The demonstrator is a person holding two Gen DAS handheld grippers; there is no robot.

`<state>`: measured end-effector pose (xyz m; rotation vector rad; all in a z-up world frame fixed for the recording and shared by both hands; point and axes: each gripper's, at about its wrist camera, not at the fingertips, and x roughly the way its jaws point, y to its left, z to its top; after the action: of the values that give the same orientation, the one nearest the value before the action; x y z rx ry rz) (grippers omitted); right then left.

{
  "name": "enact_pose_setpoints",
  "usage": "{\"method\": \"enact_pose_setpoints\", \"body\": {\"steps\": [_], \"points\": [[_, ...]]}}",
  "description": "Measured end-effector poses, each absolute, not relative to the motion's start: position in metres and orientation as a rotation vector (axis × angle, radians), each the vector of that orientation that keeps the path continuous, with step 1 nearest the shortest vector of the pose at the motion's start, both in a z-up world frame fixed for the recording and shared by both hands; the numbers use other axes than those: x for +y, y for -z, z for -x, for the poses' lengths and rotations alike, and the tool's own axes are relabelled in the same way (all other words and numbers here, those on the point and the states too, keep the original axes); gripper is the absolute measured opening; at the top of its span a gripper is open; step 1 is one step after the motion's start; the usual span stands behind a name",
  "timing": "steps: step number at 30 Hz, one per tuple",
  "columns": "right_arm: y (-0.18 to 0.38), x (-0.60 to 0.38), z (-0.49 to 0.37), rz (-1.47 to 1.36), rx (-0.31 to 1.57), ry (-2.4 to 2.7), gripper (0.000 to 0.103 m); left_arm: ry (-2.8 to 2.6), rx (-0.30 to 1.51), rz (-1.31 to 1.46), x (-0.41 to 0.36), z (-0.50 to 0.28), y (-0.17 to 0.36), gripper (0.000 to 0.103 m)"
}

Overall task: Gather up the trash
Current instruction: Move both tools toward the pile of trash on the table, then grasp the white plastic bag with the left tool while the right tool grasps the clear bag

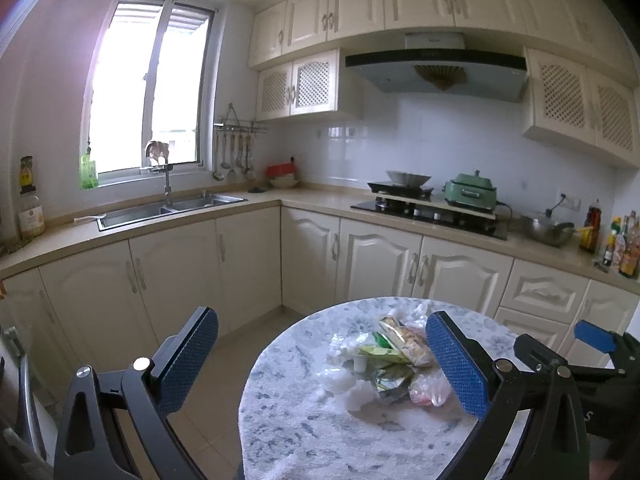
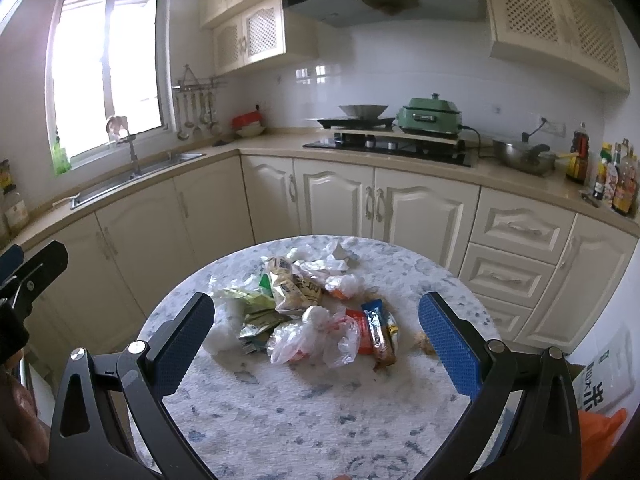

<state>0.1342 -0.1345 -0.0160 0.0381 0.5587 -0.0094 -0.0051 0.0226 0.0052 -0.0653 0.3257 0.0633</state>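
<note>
Trash pile [image 2: 308, 312] on round table [image 2: 280, 420], both grippers — left gripper [image 1: 320, 364], right gripper [image 2: 316, 344] — spread wide

Readable text is scarce. White carton [image 2: 604, 380] at the right edge of the right wrist view — large dark Chinese characters on its side, cut off by the frame, with a small green mark above them. Printing on the snack wrappers [image 2: 294, 286] on the bench [image 2: 280, 420] and on the bottle labels [image 2: 618, 184] — too blurred to read.
</note>
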Motion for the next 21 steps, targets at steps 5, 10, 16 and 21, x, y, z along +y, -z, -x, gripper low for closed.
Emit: {"method": "enact_pose_setpoints", "body": {"steps": [5, 10, 16, 21], "points": [[0.018, -0.133, -0.14, -0.037, 0.565, 0.013, 0.103, -0.051, 0.346, 0.062, 0.023, -0.005, -0.002, 0.102], [0.026, -0.13, -0.151, -0.027, 0.597, 0.02, 0.103, -0.038, 0.37, 0.066, 0.027, -0.022, 0.004, 0.102], [0.047, -0.126, -0.17, -0.019, 0.661, 0.018, 0.103, -0.043, 0.432, 0.067, 0.036, -0.049, 0.021, 0.102], [0.078, -0.122, -0.191, -0.026, 0.748, 0.009, 0.103, -0.055, 0.514, 0.071, 0.043, -0.079, 0.044, 0.102]]}}
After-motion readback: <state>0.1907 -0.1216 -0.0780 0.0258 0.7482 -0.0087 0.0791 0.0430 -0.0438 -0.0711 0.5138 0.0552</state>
